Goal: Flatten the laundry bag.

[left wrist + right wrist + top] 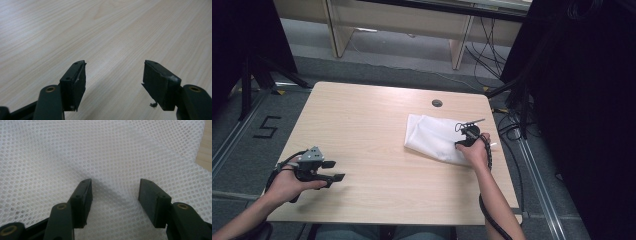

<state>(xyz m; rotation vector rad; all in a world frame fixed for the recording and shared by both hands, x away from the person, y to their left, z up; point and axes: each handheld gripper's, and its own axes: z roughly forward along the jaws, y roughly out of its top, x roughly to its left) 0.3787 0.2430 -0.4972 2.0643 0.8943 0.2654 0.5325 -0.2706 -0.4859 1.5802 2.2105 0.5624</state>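
A white mesh cloth (434,137) lies folded on the right half of the wooden table (372,130). My right gripper (464,140) is at the cloth's near right edge, pointing down onto it. In the right gripper view its jaws stand wide apart just above the mesh cloth (75,152), with nothing pinched between the pads (150,200). My left gripper (334,171) rests in the hand near the table's front left edge, far from the cloth. Its jaws are open over bare wood (112,37) in the left gripper view.
A small round dark grommet (437,103) sits in the table near the far edge, behind the cloth. Cables (507,125) hang off the table's right side. The floor at the left bears a marked number (266,127).
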